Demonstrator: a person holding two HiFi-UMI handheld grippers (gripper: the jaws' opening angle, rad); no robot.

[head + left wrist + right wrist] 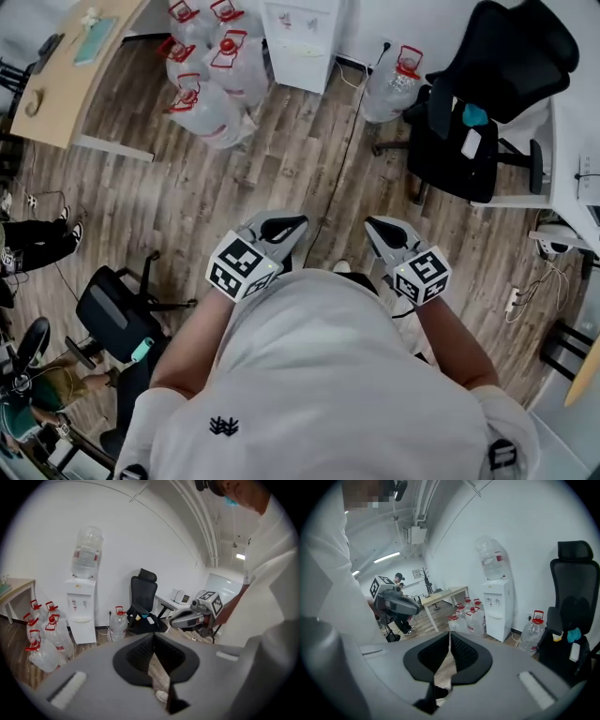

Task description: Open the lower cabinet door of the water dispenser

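The water dispenser (302, 42) is white; the bottle (86, 550) on top of it is clear with a red label band. The spare jugs (211, 103) are clear with red caps and handles. The floor (281, 178) is brown wood-grain planking. The office chair (487, 94) is black, with 1 teal object (474, 114) on it. The desk (66, 84) has a light tan top. The left gripper (292, 226) and right gripper (377, 226) have grey bodies and black pads with a fine grid texture; each carries 1 white cube printed with black square markers. The shirt (328, 375) is white with 1 small black emblem.
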